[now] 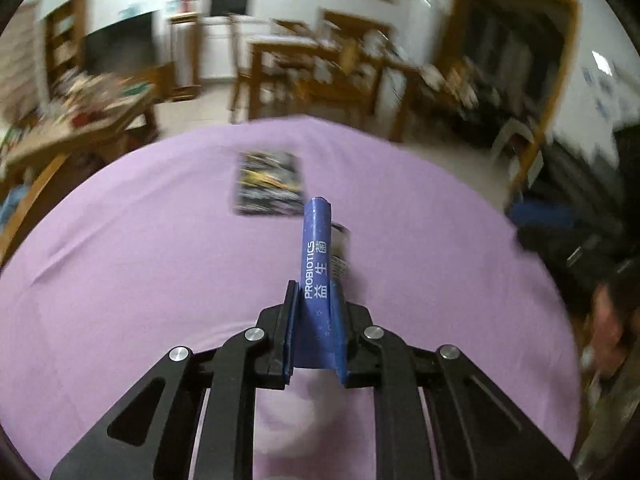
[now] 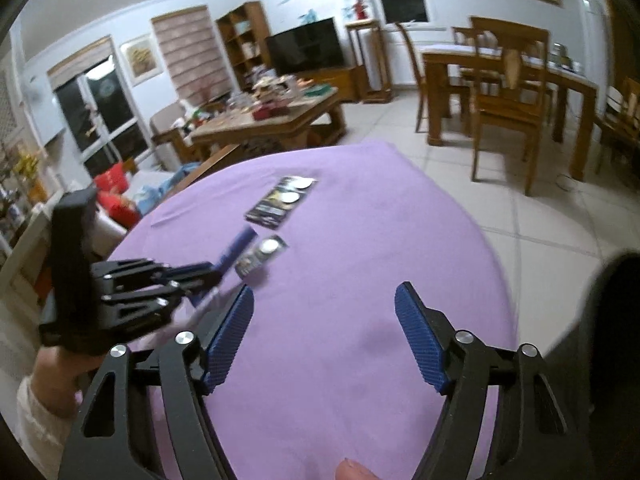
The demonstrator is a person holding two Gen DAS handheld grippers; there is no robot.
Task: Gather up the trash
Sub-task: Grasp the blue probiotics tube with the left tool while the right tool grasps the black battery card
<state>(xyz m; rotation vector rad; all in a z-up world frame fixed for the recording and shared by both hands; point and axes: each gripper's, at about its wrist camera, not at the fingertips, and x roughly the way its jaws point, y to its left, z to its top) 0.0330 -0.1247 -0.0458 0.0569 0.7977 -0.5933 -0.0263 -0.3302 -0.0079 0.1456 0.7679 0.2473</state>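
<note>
The left tool is clenched on a blue probiotics stick packet, which juts forward above the purple-covered bench; the grip sits low on the packet, so it should be carried steadily, without twisting, to wherever the trash goes. The right tool hangs released, holding nothing. Two pieces remain on the cloth: a small battery blister just beside the packet and a larger battery card beyond it. Flat cards probably need an edge-on pinch.
</note>
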